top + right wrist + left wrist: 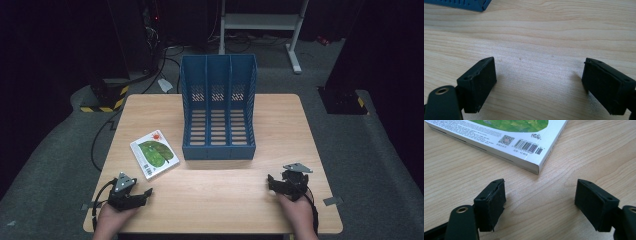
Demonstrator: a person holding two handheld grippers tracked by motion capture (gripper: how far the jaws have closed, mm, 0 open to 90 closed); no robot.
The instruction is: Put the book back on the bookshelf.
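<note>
A: Left gripper [131, 192] status?
B: Resting near front-left corner of the table [210, 200], jaws spread wide, nothing between. Book [154, 153] flat just ahead, left half of the table, corner near the jaws.
A: Middle?
B: Blue file rack [218, 109] upright, toward back edge.
A: Right gripper [287, 184]?
B: Near front-right corner, jaws released, bare wood between.

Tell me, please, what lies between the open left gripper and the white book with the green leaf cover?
Only bare wooden table: the left gripper view shows the left gripper short of the book.
</note>
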